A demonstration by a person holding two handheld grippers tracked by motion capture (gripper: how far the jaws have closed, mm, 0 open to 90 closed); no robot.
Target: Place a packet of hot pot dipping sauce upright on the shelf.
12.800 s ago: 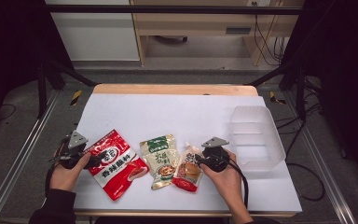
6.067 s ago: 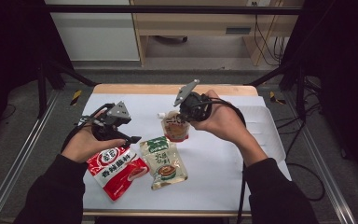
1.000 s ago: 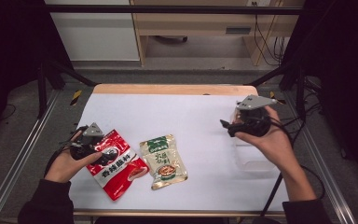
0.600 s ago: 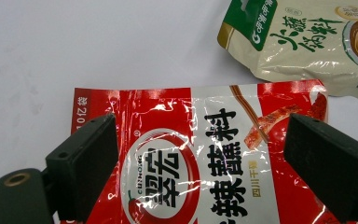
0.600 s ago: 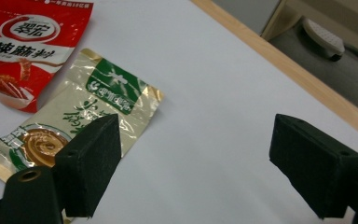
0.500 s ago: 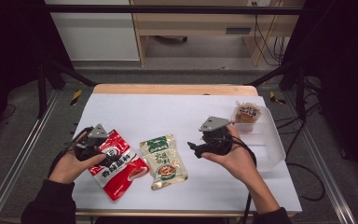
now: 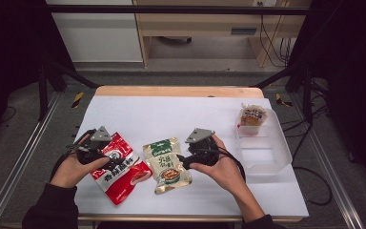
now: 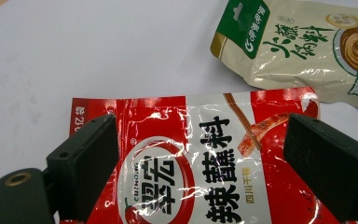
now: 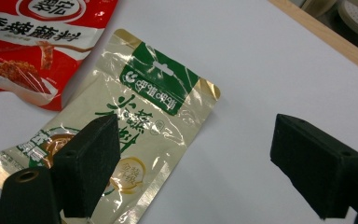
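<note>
The right gripper (image 9: 193,163) is held wide open over the beige pouch (image 9: 121,135), which lies flat on the table (image 7: 181,114) beside the red pouch (image 7: 119,167). The slick film may be missed, or the pouch pushed away.

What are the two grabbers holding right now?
Nothing. The left gripper is open over the red packet, and the right gripper is open beside the green-topped packet.

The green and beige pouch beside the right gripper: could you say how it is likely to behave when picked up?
The green and beige pouch lies flat and thin, so it will probably flop if lifted by one edge. Its glossy film looks slippery. The right gripper stands open over it.
</note>
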